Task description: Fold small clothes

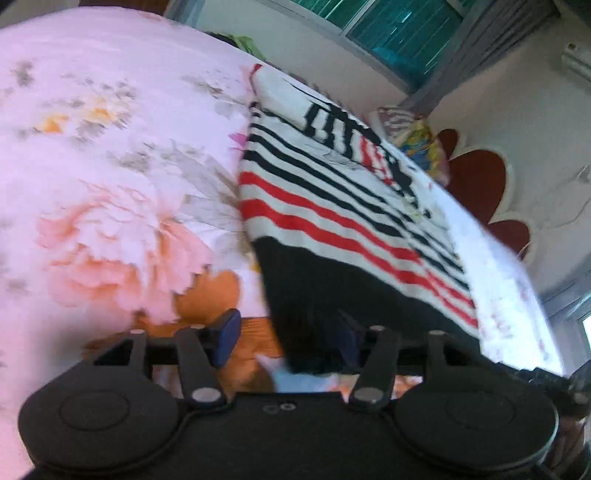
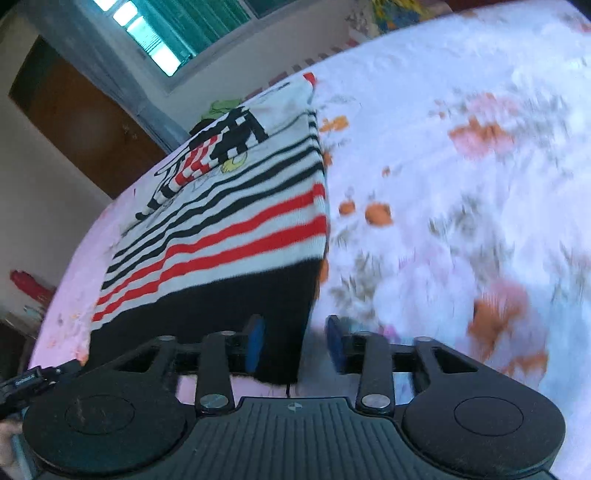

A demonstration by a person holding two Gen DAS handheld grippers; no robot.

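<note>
A floral bedsheet point(image 2: 461, 177), smeared by motion blur, carries a striped shirt point(image 2: 236, 206) with red, black and white bands, black hem nearest. Both grippers' fingers point(image 1: 227, 332) point(image 2: 255, 338) stand spread; the hem corners seemingly lie loose between them.

- I worked in a home bedroom: a bed point(image 1: 110, 155) under a floral sheet filled both views.
- I saw a curtained window point(image 2: 177, 33), a wooden door point(image 2: 85, 125) and a scalloped headboard point(image 1: 480, 184).
</note>
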